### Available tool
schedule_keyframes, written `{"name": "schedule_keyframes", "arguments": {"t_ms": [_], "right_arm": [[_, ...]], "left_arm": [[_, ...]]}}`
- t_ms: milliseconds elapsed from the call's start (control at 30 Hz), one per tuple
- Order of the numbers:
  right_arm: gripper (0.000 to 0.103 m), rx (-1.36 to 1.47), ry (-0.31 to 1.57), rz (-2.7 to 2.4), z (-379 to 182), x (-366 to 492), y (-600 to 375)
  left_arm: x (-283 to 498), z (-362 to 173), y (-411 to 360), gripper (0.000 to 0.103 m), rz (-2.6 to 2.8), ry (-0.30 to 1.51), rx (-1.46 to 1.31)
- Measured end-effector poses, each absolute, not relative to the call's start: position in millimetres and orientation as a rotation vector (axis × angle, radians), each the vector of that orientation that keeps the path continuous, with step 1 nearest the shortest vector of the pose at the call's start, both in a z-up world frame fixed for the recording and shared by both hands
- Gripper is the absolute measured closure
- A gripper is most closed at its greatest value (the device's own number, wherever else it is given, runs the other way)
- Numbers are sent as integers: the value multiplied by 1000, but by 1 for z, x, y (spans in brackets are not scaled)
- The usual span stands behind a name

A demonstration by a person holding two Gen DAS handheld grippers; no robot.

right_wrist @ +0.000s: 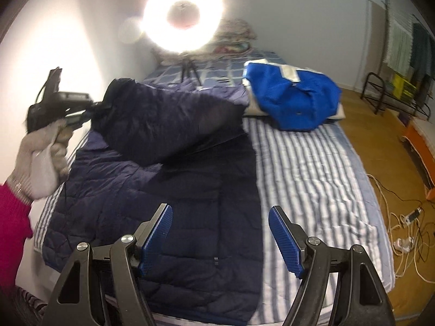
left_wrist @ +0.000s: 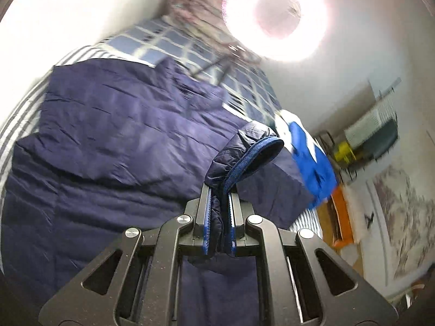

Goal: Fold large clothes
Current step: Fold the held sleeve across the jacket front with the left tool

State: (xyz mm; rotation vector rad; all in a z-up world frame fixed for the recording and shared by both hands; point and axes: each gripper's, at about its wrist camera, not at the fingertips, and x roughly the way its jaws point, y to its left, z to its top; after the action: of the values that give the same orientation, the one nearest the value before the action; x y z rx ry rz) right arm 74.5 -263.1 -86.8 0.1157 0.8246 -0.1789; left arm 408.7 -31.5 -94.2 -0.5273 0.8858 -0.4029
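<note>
Bed (right_wrist: 312,168): one, under a blue-and-white striped cover, with a checked sheet (right_wrist: 217,68) toward the far end.
Navy jacket (right_wrist: 168,190): one large quilted jacket, spread flat on the bed's left half; one sleeve (right_wrist: 168,119) is lifted and drawn across the body.
Blue garment (right_wrist: 293,100): one, bundled on the far right of the bed, well apart from the jacket.
Ring light (right_wrist: 183,13): one, on a tripod at the far end, glaring into both views.
Left gripper (left_wrist: 218,217): jaws pressed together, pinching the cuff (left_wrist: 244,157) of the lifted sleeve; a gloved hand (right_wrist: 40,157) holds it.
Right gripper (right_wrist: 220,233): jaws spread wide with nothing between them, hovering over the jacket's near hem.
Risk, slip: the slick padded cuff could probably slide from the pinch if the sleeve is tugged hard.
Risk, drag: pulling the sleeve with the body unpinned may shift or bunch the whole jacket, spoiling the fold.
Risk, glare: the light washes out the far end, so the collar is hard to judge.
Count: two grippers, two garments, one bed, one light.
</note>
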Motion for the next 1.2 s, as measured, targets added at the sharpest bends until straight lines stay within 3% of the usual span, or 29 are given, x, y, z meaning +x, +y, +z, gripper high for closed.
{"name": "schedule_keyframes", "arguments": {"t_ms": [433,1000,1067,1133,1200], "right_arm": [[27,86,902,-101,-107,97,-232],[27,97,936,-91,-114,101,-228],[27,97,938,-89,-114,101,-227],[27,93,937,-87,-114,102,-227],[27,84,935,-89,-113,101,-226]], "left_arm": [[488,-191,52,94,-230,906,-572],[546,-210,52,94,-148,920,-462],[547,-216,51,93,-119,938,-445],[546,-219,51,78,-64,952,-417],[547,-218,54,73,-26,951,-416]]}}
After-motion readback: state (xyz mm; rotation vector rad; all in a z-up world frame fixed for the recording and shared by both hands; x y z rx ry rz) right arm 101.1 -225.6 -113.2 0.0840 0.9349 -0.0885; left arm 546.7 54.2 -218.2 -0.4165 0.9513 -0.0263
